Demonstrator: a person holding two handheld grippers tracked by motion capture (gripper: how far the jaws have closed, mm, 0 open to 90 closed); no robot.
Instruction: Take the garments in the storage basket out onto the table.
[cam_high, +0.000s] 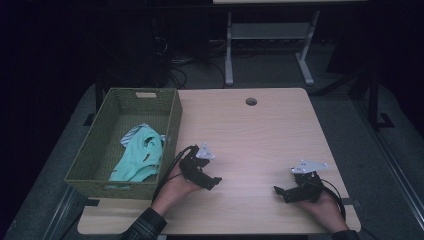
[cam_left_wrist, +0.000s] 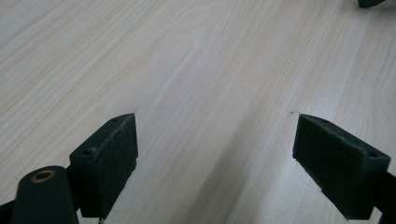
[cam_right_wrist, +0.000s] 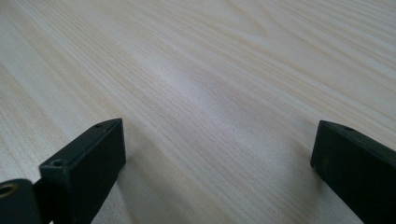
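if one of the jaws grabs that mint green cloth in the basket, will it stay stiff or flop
The mint green cloth lies crumpled in soft folds, so it will probably droop and trail when lifted. It looks thin, so likely light. A pinch may catch just one layer, and it could drag on the woven basket wall.

Two grippers (cam_high: 216, 182) (cam_high: 276, 190) low over table (cam_high: 260, 130), green basket (cam_high: 172, 117) holding clothes (cam_high: 140, 157)

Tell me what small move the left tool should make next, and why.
Probably swing the left tool left over the woven green basket's rim toward the mint-green cloth. Both tools rest on the light wooden table with jaws wide apart and nothing between them, and that cloth lies nearer the left tool than the right tool.
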